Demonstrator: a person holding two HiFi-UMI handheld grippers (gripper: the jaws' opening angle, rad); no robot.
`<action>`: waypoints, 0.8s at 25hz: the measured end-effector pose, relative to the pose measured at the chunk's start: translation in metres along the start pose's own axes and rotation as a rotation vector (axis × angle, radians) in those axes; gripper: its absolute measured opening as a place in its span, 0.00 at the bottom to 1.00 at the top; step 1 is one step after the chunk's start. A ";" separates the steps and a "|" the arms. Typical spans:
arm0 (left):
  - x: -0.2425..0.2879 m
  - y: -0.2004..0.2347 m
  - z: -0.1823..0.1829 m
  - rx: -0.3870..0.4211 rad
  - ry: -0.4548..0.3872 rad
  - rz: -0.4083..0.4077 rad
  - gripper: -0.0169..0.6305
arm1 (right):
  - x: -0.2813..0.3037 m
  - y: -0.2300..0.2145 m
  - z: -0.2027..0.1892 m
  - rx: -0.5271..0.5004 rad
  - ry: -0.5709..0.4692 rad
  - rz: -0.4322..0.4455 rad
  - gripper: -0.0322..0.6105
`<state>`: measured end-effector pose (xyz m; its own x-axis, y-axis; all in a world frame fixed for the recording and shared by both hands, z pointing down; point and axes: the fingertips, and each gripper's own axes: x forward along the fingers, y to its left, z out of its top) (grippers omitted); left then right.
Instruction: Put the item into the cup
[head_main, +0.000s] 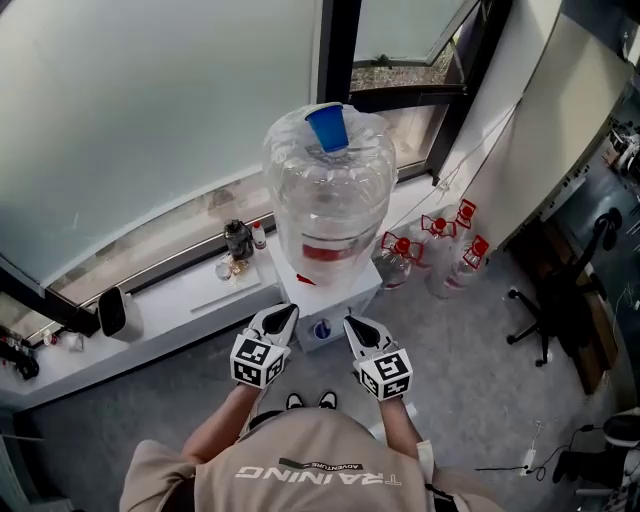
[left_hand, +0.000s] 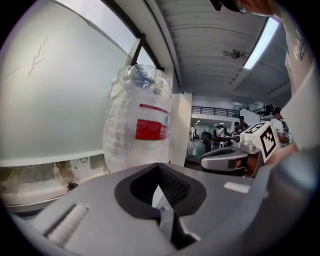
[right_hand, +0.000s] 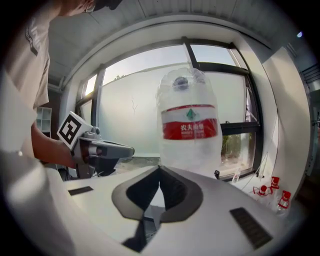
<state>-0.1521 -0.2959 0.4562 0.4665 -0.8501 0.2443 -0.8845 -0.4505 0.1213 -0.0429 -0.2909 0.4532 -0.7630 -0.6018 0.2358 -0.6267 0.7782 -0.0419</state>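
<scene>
Both grippers are shut and hold nothing: the left gripper (head_main: 287, 311) and right gripper (head_main: 351, 322) each have their jaws pressed together, tips aimed far toward the white dispenser (head_main: 340, 296) just beyond them. On the dispenser stands a clear water jug (head_main: 330, 195), long axis vertical, its red label (right_hand: 190, 128) reading "农夫山泉". A blue cup (head_main: 327, 127) sits on the jug's top, wider end up. The person's shirt (head_main: 310, 465) reads "TRAINING".
</scene>
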 end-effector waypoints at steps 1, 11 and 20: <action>0.001 0.000 0.007 0.013 -0.011 -0.004 0.04 | 0.000 0.001 0.008 -0.009 -0.025 0.006 0.07; -0.005 -0.002 0.040 0.059 -0.076 -0.001 0.04 | -0.006 -0.004 0.067 -0.073 -0.084 -0.026 0.07; -0.014 0.007 0.070 0.071 -0.133 0.044 0.04 | -0.007 -0.010 0.084 -0.092 -0.120 -0.052 0.07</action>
<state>-0.1639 -0.3062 0.3866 0.4285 -0.8958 0.1175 -0.9035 -0.4264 0.0443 -0.0444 -0.3097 0.3703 -0.7466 -0.6549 0.1170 -0.6532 0.7550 0.0581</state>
